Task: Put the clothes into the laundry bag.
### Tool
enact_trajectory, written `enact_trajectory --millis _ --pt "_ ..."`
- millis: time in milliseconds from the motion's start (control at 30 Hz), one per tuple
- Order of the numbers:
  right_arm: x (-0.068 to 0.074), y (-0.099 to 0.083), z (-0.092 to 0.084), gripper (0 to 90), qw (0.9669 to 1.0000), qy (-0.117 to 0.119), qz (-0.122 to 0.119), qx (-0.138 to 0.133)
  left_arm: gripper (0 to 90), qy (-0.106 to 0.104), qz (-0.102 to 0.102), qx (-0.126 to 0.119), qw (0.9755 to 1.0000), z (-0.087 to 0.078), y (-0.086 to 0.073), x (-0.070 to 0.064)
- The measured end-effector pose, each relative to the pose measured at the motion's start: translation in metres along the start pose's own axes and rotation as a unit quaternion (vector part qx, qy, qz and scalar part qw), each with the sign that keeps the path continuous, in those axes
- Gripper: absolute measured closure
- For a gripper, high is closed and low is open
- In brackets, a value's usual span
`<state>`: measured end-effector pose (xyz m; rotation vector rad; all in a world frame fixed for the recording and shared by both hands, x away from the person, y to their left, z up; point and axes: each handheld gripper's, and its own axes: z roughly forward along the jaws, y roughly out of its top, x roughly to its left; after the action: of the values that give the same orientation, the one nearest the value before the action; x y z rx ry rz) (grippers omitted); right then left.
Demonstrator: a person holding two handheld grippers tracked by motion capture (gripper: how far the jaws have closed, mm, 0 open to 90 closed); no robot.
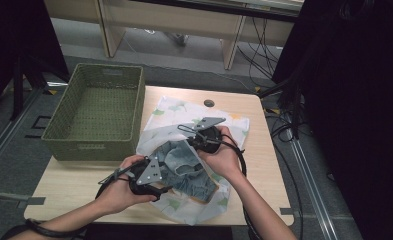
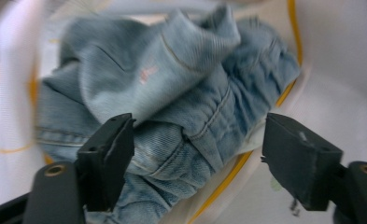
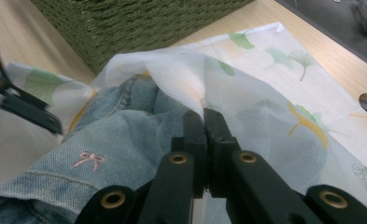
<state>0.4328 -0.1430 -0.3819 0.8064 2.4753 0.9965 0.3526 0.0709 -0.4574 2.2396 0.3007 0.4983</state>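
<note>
High view: a person at a pale wooden table (image 1: pixel 74 182) works two handheld black two-jaw grippers over a white mesh laundry bag printed with green and yellow ginkgo leaves (image 1: pixel 179 112), in whose open mouth lies a crumpled light-blue denim garment (image 1: pixel 186 167). The left gripper (image 1: pixel 166 189) sits at the near edge of the denim, the right gripper (image 1: pixel 182 128) at the bag's far side, and a green woven rectangular basket (image 1: pixel 96 107) stands just beyond the bag to the left.

Left gripper view: the left gripper (image 2: pixel 197 154) has its fingers (image 2: pixel 109 158) spread wide. The denim garment (image 2: pixel 172 88) lies between and ahead of them, passing close by the left finger, with the yellow-trimmed rim of the bag (image 2: pixel 330 60) curving round it. Whether either pad touches the cloth cannot be told.

Right gripper view: the right gripper (image 3: pixel 204 116) has its fingers (image 3: pixel 193 133) pressed together, pinching the white mesh of the bag (image 3: pixel 265 116) at its raised rim. The denim garment (image 3: pixel 111 140), bearing a small pink bow, lies just to the left of those fingers, and the basket (image 3: pixel 130 23) stands beyond them.
</note>
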Motion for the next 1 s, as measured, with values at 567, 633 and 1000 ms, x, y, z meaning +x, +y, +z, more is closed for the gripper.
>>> enact_trajectory --millis 567,633,1000 --pt "0.013 0.006 -0.006 90.0 0.9998 0.013 -0.011 -0.008 70.8 0.034 0.089 0.038 0.9947 0.04 0.016 0.004" --pt "0.014 0.009 -0.009 90.0 0.9996 0.014 -0.018 -0.017 73.9 0.04 0.063 0.013 0.9971 0.034 0.023 0.008" --pt "0.023 0.029 -0.036 90.0 0.9961 0.01 -0.021 -0.085 76.5 0.097 0.029 -0.048 0.9937 -0.023 0.067 0.027"
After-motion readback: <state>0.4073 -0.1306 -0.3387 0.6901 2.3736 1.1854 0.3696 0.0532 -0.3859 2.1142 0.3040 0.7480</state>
